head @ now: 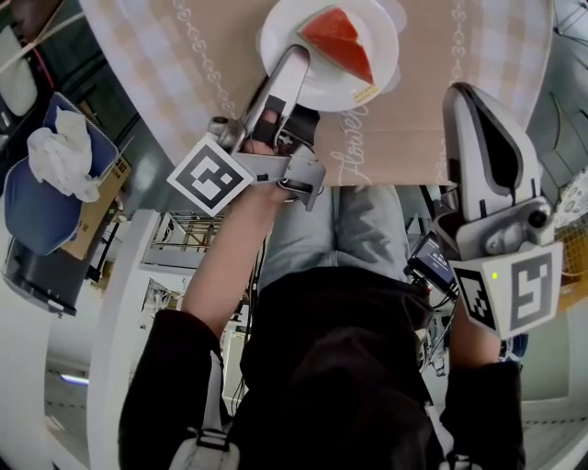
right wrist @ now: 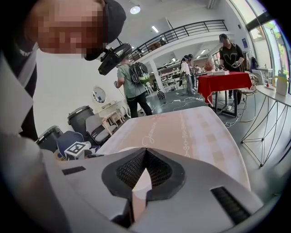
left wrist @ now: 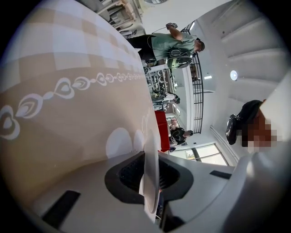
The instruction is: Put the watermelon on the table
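While the left gripper [head: 299, 57] is clamped on the near rim of a white plate [head: 323, 88], the watermelon [head: 338, 39], a red wedge with a pale rind, lies on that plate over the table [head: 184, 55]; the left gripper view shows the rim edge-on between the two pads, but I cannot tell whether the plate's underside touches the cloth. The right gripper [head: 473, 101] hangs at the near edge of the table, off to the right of the plate, its jaws brought together at the tips with nothing between them. A beige tablecloth [right wrist: 191, 132] covers the rounded tabletop, patterned with paler checks, a white chain of heart-shaped loops and some curly white script near the edge. To the left of the table stands a blue bin [head: 37, 207] with crumpled white paper [head: 64, 156] in it, with a brown cardboard box [head: 96, 207] just beside it. The room is a large, bright hall with white walls, ceiling lights [right wrist: 134, 9] and a railed balcony [right wrist: 182, 32] running along the far side. Further back stand a table with a red cloth [right wrist: 227, 82], a white wire-legged table [right wrist: 273, 104] by the windows, and dark grey bins [right wrist: 82, 118] against the wall. Several people [right wrist: 134, 86] stand about the floor, well apart from the table.
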Demonstrator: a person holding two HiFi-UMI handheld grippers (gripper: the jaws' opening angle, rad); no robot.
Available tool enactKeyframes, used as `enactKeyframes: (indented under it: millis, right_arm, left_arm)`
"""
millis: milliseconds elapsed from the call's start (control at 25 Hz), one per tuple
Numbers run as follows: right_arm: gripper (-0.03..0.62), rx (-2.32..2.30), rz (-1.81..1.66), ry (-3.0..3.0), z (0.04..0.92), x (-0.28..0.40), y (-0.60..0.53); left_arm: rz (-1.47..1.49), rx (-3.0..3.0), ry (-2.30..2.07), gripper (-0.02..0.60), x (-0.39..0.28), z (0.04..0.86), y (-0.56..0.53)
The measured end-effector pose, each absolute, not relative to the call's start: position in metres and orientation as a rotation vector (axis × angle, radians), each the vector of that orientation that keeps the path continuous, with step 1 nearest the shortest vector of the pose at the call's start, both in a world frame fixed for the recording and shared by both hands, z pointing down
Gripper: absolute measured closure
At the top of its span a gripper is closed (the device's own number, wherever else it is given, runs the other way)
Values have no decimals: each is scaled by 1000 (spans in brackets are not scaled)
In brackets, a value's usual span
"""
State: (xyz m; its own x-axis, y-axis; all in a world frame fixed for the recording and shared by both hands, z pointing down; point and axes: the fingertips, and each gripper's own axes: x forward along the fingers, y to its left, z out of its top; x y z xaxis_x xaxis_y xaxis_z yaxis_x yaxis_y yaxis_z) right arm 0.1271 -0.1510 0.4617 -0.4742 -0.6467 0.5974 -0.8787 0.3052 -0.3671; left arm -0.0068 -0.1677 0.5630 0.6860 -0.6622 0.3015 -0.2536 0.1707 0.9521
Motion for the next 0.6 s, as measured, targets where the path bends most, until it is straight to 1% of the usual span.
enactKeyframes:
  millis: [600]
  right_arm:
    - [583,1371,975,-2264,461,128,-154]
  left_arm:
    - [-382,1349,-801,545,-2,571,-160]
